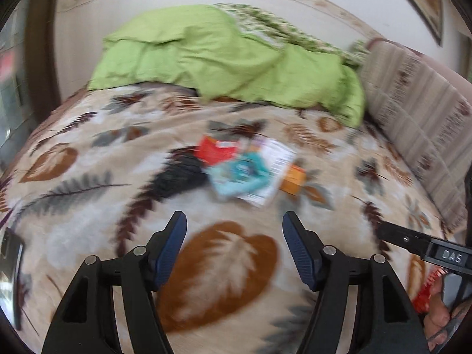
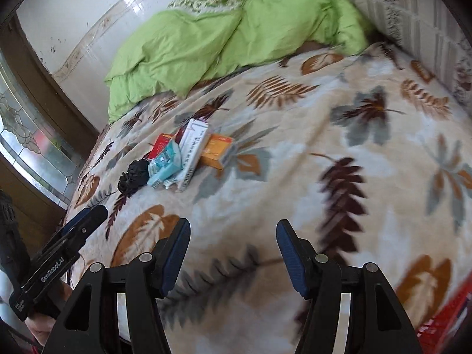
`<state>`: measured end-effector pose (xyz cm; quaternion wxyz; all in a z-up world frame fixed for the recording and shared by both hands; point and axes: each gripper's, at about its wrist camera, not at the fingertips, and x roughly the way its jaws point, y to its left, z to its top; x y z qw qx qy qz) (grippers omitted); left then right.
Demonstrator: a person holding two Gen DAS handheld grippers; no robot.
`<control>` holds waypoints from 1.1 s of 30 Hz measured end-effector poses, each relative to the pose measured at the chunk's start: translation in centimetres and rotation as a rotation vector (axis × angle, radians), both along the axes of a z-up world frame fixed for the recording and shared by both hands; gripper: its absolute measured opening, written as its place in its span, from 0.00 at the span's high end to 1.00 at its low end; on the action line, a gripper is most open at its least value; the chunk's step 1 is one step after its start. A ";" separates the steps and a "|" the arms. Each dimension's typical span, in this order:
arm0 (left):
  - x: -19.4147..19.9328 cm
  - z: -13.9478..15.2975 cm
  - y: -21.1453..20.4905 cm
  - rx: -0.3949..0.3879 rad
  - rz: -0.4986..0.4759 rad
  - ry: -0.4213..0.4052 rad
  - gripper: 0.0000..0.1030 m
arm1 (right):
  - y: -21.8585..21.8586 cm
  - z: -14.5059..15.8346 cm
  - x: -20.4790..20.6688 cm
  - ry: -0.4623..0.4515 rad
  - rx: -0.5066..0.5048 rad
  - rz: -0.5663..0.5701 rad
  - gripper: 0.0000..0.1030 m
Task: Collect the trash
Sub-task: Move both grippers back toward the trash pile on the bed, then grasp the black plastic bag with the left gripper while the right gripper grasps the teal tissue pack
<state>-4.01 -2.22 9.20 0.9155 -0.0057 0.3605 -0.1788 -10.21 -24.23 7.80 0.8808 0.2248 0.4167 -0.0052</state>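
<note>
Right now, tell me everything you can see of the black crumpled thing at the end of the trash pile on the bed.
The black crumpled thing looks like a scrunched plastic bag or glove, glossy and wrinkled; which it is cannot be told. It lies bunched in two lumps on the leaf-patterned blanket, at the near-left end of the trash pile in the right wrist view. Its far side touches or nearly touches the teal packet. In the left wrist view it is a blurred dark patch. Neither gripper touches it.

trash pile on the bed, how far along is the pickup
Nothing looks collected yet. The black crumpled bag, teal packet, white box, orange box and red box all lie together on the blanket. Left gripper and right gripper are open and empty, short of the pile.
</note>
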 end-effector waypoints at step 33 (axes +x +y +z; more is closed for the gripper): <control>8.9 -1.3 5.8 -0.046 0.235 -0.004 0.50 | 4.6 0.7 8.8 -0.097 0.067 0.159 0.38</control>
